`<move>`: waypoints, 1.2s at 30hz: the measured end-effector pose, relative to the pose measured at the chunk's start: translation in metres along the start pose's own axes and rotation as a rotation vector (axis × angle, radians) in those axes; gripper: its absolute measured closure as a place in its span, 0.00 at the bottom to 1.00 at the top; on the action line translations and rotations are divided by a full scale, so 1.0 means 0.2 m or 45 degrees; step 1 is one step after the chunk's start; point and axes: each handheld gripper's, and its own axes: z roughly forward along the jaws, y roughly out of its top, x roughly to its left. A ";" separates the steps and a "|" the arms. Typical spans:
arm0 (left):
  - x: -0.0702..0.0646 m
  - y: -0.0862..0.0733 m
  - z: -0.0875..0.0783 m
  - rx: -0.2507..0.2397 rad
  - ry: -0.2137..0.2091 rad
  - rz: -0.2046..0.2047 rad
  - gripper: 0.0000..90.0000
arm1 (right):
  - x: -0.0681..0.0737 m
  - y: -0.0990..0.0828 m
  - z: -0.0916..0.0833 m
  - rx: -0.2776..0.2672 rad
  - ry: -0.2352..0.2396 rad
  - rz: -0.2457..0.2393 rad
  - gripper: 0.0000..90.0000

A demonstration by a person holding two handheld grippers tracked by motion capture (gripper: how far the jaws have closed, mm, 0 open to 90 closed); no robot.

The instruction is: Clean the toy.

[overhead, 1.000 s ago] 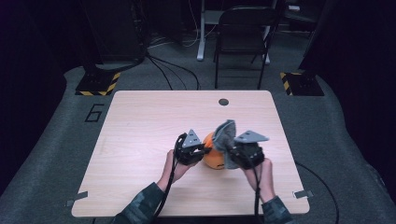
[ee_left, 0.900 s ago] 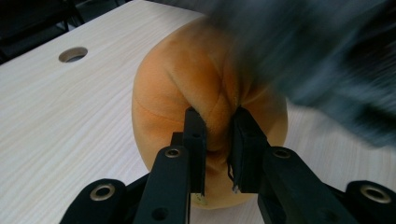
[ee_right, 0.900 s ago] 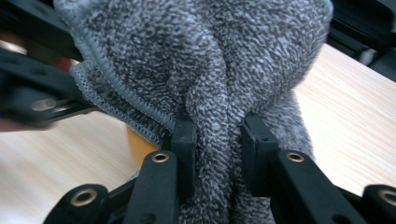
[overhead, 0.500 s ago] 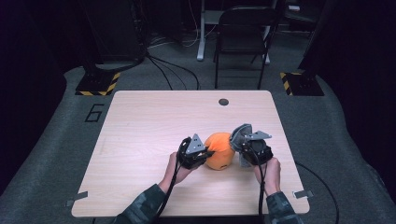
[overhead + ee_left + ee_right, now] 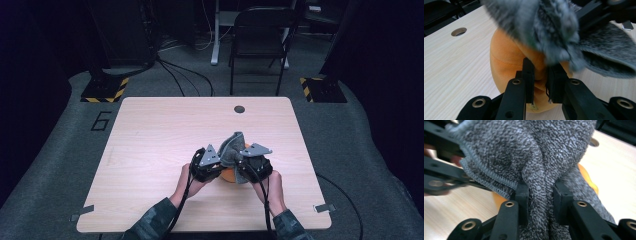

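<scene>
High view: L gripper (image 5: 218, 171) pinches orange plush (image 5: 506, 62); R gripper (image 5: 241, 167) clamps grey cloth (image 5: 536, 157).

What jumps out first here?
The bright orange plush thing near the table's front edge, pinched by the left gripper. Over it hangs a grey terry cloth, bunched between the jaws of the right gripper. In the high view both hands meet there on otherwise bare light wood, with a black folding chair behind.
</scene>
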 end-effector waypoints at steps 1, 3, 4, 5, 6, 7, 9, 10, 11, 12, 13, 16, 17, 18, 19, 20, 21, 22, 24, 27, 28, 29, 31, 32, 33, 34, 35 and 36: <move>0.00 0.00 0.00 -0.004 -0.001 -0.004 0.87 | -0.02 -0.01 0.00 0.004 -0.002 0.019 0.78; 0.00 0.00 0.00 0.000 0.002 0.005 0.87 | -0.06 -0.02 -0.01 0.017 -0.066 0.016 0.78; 0.00 0.00 0.00 -0.001 0.002 0.001 0.87 | -0.08 -0.03 -0.01 0.028 -0.112 0.014 0.78; 0.00 0.00 0.00 -0.005 0.003 -0.009 0.87 | -0.10 -0.04 -0.02 0.034 -0.157 0.001 0.77; 0.00 0.00 0.00 -0.006 0.003 -0.013 0.87 | -0.12 -0.06 -0.03 0.041 -0.189 0.011 0.77; 0.01 0.00 0.00 -0.001 0.005 -0.014 0.87 | -0.14 -0.07 -0.03 0.047 -0.221 0.034 0.77; 0.02 0.00 -0.01 -0.007 0.013 -0.025 0.87 | -0.22 -0.09 -0.06 0.048 -0.243 0.066 0.77; 0.02 0.00 -0.01 0.001 0.015 -0.035 0.87 | -0.26 -0.11 -0.07 0.048 -0.252 0.092 0.77; 0.03 0.00 -0.01 0.001 0.019 -0.041 0.86 | -0.29 -0.13 -0.08 0.049 -0.262 0.125 0.76; 0.04 0.00 -0.01 0.009 0.022 -0.042 0.86 | -0.32 -0.15 -0.09 0.051 -0.269 0.157 0.76; 0.04 0.01 -0.01 0.005 0.028 -0.049 0.86 | -0.36 -0.17 -0.09 0.055 -0.270 0.176 0.76; 0.05 0.02 0.00 0.027 0.038 -0.064 0.86 | -0.41 -0.23 -0.06 0.088 -0.280 0.236 0.76; 0.06 0.03 0.00 0.029 0.055 -0.065 0.85 | -0.43 -0.26 -0.04 0.110 -0.285 0.237 0.76; 0.08 0.03 0.00 0.032 0.057 -0.080 0.85 | -0.44 -0.28 -0.03 0.112 -0.287 0.246 0.76; 0.09 0.04 0.01 0.034 0.057 -0.108 0.85 | -0.45 -0.29 -0.02 0.122 -0.285 0.265 0.76; 0.12 0.04 0.02 0.033 0.055 -0.138 0.85 | -0.46 -0.31 -0.01 0.138 -0.289 0.272 0.76; 0.14 0.05 0.04 0.037 0.060 -0.153 0.85 | -0.48 -0.33 0.00 0.145 -0.288 0.288 0.75; 0.17 0.05 0.05 0.044 0.059 -0.180 0.84 | -0.49 -0.35 0.01 0.154 -0.288 0.291 0.74; 0.21 0.07 0.08 0.058 0.071 -0.213 0.84 | -0.51 -0.37 0.02 0.157 -0.275 0.325 0.74; 0.30 0.10 0.12 0.108 0.057 -0.280 0.83 | -0.53 -0.40 0.05 0.175 -0.288 0.345 0.72; 0.33 0.11 0.13 0.114 0.069 -0.286 0.82 | -0.54 -0.41 0.06 0.183 -0.288 0.347 0.71; 0.35 0.11 0.15 0.134 0.071 -0.304 0.81 | -0.54 -0.42 0.08 0.189 -0.293 0.354 0.70; 0.40 0.13 0.18 0.162 0.085 -0.333 0.78 | -0.55 -0.45 0.11 0.207 -0.292 0.357 0.66; 0.42 0.13 0.20 0.184 0.094 -0.339 0.75 | -0.55 -0.46 0.14 0.224 -0.297 0.360 0.63; 0.44 0.14 0.21 0.198 0.098 -0.350 0.72 | -0.55 -0.47 0.16 0.247 -0.304 0.362 0.58; 0.46 0.15 0.22 0.214 0.109 -0.362 0.69 | -0.55 -0.48 0.18 0.265 -0.314 0.354 0.53; 0.48 0.15 0.24 0.220 0.132 -0.371 0.64 | -0.55 -0.49 0.20 0.270 -0.322 0.351 0.47; 0.50 0.16 0.24 0.222 0.160 -0.377 0.59 | -0.55 -0.49 0.21 0.277 -0.334 0.355 0.36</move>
